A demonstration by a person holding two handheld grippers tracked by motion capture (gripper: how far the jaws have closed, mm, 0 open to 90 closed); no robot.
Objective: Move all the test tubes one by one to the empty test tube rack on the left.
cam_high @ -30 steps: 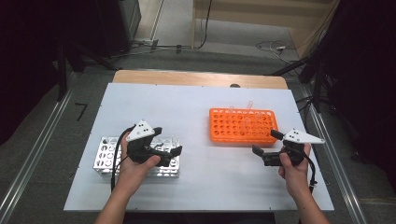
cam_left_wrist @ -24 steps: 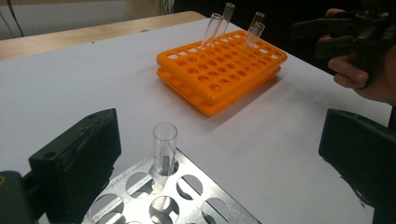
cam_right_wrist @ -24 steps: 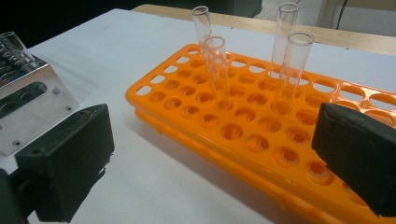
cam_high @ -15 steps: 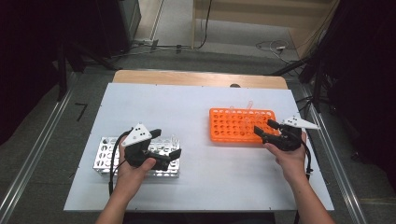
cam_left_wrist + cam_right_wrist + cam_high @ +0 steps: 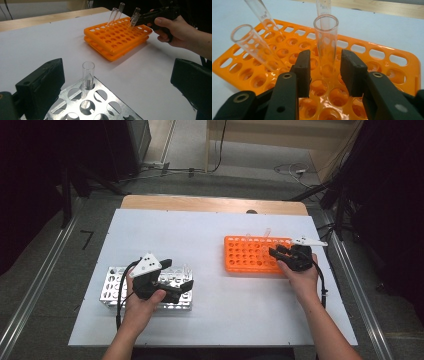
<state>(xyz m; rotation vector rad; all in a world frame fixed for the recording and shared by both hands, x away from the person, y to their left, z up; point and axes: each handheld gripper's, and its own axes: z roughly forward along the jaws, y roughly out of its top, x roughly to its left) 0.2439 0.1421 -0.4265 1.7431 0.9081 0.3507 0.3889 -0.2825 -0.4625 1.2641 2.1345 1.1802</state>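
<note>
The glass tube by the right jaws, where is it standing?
That glass tube stands upright in the orange rack, between the right gripper's jaws, at the rack's right end in the high view.

**Quick count of what's on the table**

Two racks: one orange rack (image 5: 250,255) and one metal rack (image 5: 112,290). Two grippers too, one per hand, so a left gripper (image 5: 172,285) and a right gripper (image 5: 276,252).

Glass tubes: I count four in the orange rack (image 5: 117,37) from the left gripper view, namely tube one (image 5: 112,15), tube two (image 5: 120,8), tube three (image 5: 136,11) and tube four (image 5: 134,19). Could be one more hiding behind the hand, hard to say. The metal rack (image 5: 100,100) holds one tube (image 5: 88,75). Five tubes total.
</note>
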